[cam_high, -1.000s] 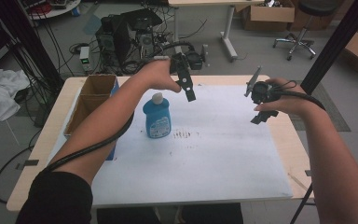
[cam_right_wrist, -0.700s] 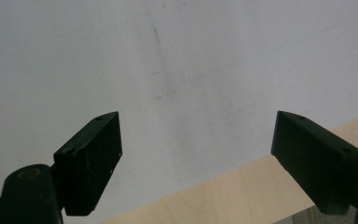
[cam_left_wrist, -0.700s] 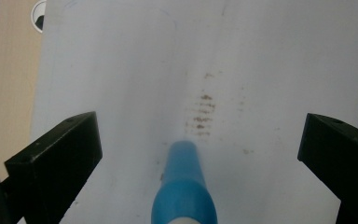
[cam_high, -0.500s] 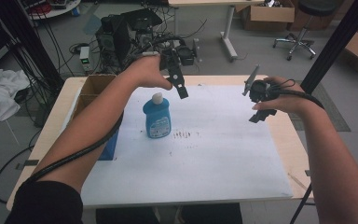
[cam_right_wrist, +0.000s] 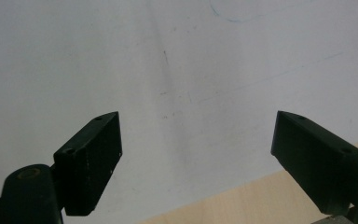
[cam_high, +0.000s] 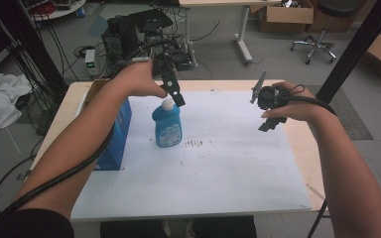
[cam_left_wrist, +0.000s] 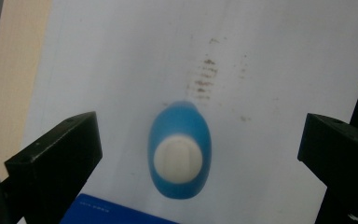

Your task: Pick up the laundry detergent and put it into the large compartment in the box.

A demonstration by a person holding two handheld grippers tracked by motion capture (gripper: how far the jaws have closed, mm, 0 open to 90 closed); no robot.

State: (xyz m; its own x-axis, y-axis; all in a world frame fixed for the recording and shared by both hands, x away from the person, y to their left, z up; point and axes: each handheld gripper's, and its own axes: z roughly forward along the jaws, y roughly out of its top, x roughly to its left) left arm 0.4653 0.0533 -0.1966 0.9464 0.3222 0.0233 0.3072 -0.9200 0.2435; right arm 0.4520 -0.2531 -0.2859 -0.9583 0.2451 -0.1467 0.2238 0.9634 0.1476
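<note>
Moved up and toward the far left since a second ago, that left gripper (cam_high: 174, 94), now hanging right above the cap of the blue bottle (cam_high: 167, 126) with jaws spread wide and nothing between them. From the left gripper view, looking straight down on the bottle (cam_left_wrist: 181, 154): squat oval blue body, round white cap dead centre, jaws well clear on both sides. Pale label on the front, seen from the high view. Standing upright on the far left part of the white sheet (cam_high: 218, 163), just right of a blue box (cam_high: 113, 144). Barely shifted, the right gripper (cam_high: 265, 106), held over the far right of the counter (cam_high: 302, 144), jaws also wide apart and empty. Some dark smudges (cam_high: 194, 144) on the sheet just right of the bottle. Light wood edge round the sheet. Beyond that, cables, a computer tower (cam_high: 124, 29), cardboard boxes (cam_high: 278, 17), an office chair (cam_high: 322, 29).
</note>
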